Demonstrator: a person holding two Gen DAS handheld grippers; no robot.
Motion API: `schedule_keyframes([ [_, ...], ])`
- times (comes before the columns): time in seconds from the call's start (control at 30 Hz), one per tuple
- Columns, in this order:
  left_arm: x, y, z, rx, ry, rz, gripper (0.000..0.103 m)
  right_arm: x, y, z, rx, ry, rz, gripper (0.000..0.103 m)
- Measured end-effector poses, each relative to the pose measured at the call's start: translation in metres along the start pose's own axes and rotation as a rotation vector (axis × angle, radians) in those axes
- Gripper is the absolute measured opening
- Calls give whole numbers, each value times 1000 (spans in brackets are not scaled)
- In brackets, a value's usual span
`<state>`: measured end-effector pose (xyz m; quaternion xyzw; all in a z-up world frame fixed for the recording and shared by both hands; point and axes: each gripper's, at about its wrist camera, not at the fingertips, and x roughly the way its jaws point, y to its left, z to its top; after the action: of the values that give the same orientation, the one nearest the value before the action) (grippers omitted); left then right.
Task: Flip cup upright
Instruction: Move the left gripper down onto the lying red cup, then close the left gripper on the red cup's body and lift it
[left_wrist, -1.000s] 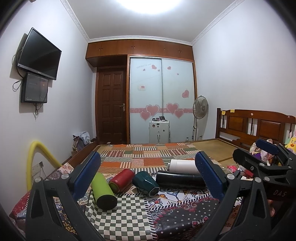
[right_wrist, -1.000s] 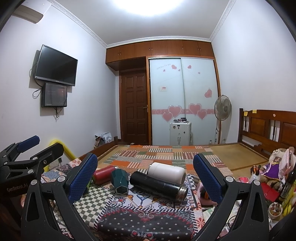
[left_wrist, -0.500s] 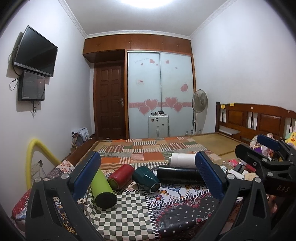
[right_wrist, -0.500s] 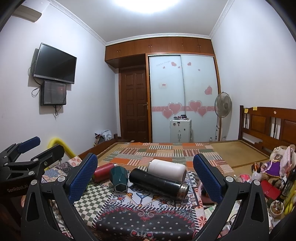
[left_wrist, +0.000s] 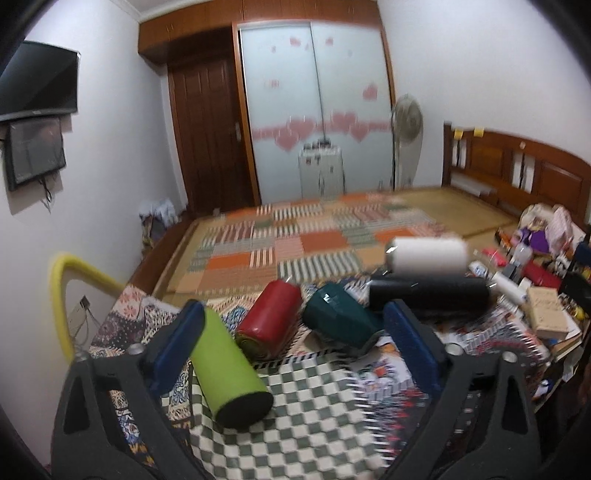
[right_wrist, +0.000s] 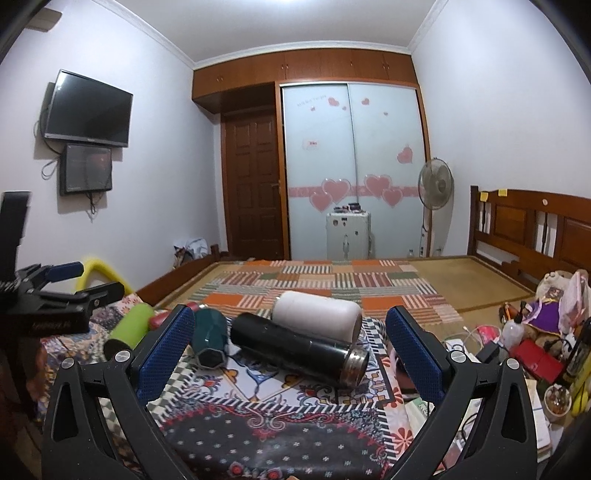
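Several cups lie on their sides on a patterned cloth (left_wrist: 314, 424). In the left wrist view: a lime green cup (left_wrist: 229, 373), a red cup (left_wrist: 271, 319), a dark green faceted cup (left_wrist: 341, 319), a black flask (left_wrist: 428, 295) and a white cup (left_wrist: 426, 254). My left gripper (left_wrist: 295, 350) is open and empty, its left finger beside the lime cup. In the right wrist view my right gripper (right_wrist: 291, 354) is open and empty, just short of the black flask (right_wrist: 295, 343), the white cup (right_wrist: 317, 314) and the green faceted cup (right_wrist: 210, 341). The left gripper (right_wrist: 55, 295) shows at its left.
A cluttered side surface with books, bottles and toys (right_wrist: 535, 350) lies to the right. A yellow foam tube (left_wrist: 62, 295) stands at the left. A bed with a patchwork cover (right_wrist: 325, 288) stretches behind, with wardrobe, fan and wall TV beyond.
My left gripper has tilted down and moved forward toward the lime and red cups; its view is blurred. My right gripper has barely moved. The cups lie where they were.
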<state>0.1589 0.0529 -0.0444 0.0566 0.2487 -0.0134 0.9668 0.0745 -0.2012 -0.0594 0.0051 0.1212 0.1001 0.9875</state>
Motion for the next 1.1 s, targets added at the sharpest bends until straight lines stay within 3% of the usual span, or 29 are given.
schedule_keyframes([
  [0.33,126,43,13,2,353,-85,82,30,-15,-8,1,58,-26,103],
  [0.53,173,50,4,25,511,-105,76,46,-14,-11,-6,80,-31,103],
  [0.97,214,40,-9,126,641,-140,66,59,-22,-22,17,121,-42,103],
  [1.1,215,38,-9,145,647,-139,65,63,-25,-22,24,132,-43,103],
])
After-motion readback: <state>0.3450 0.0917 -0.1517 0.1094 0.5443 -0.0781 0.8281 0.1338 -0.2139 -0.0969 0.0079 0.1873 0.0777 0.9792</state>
